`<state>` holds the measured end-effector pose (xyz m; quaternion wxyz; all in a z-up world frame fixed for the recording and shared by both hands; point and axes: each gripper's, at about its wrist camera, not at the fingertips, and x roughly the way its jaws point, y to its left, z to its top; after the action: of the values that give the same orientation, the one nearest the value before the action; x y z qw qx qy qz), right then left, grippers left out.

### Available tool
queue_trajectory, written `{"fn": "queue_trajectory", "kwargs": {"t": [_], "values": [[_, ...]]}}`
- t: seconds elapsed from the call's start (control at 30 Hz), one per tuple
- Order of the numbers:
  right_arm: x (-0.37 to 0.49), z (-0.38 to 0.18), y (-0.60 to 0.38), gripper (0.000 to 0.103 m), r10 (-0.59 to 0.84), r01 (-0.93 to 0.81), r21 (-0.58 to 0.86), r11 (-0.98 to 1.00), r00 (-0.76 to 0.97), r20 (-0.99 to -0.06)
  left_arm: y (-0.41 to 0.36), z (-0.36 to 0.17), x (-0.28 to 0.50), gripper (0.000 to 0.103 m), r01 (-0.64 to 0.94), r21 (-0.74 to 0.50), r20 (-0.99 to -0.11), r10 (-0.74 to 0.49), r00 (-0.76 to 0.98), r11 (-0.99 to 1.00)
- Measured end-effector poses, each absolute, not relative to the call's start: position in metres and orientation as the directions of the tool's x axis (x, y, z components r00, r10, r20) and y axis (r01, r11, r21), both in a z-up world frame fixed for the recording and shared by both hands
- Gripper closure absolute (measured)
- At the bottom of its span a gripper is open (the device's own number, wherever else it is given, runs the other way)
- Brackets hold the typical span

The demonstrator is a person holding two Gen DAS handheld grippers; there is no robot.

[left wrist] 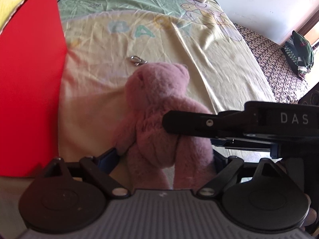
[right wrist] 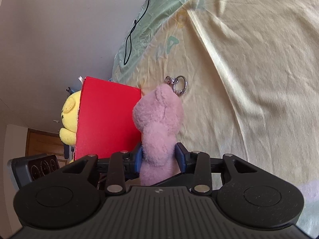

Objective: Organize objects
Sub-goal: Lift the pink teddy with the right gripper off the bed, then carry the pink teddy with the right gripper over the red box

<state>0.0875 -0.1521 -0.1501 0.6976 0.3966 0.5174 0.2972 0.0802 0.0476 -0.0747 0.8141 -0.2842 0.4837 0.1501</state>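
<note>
Pink plush bear keychain (right wrist: 159, 127) clamped at the body by right gripper (right wrist: 160, 155), beside red box (right wrist: 107, 119). Left gripper (left wrist: 165, 155) brackets its legs; grip unclear. Release left before lifting over box rim.

Both grippers (left wrist: 165, 155) (right wrist: 159, 155) are black, with blue finger pads (right wrist: 180, 155), silver screws, ribbed grey bodies and white "DAS" lettering.

Yellow-green bedsheet (left wrist: 199, 59), white wall (left wrist: 259, 6), patterned floor (left wrist: 265, 59)
</note>
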Motion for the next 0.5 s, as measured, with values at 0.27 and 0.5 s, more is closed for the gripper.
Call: {"fn": "queue_trajectory", "kwargs": {"t": [0.27,0.5], "values": [[0.080,-0.142,-0.153,0.068,0.822,-0.023,0.856,0.517,0.291,-0.489,0.044,-0.072,0.081,0.025,-0.514,-0.301,-0.879,-0.025,0.476,0.803],[0.065,-0.128,-0.156,0.069,0.810,-0.058,0.841,0.538,0.311,-0.497,0.033,-0.063,0.079,0.028,-0.483,-0.273,-0.878,-0.011,0.478,0.832]]}}
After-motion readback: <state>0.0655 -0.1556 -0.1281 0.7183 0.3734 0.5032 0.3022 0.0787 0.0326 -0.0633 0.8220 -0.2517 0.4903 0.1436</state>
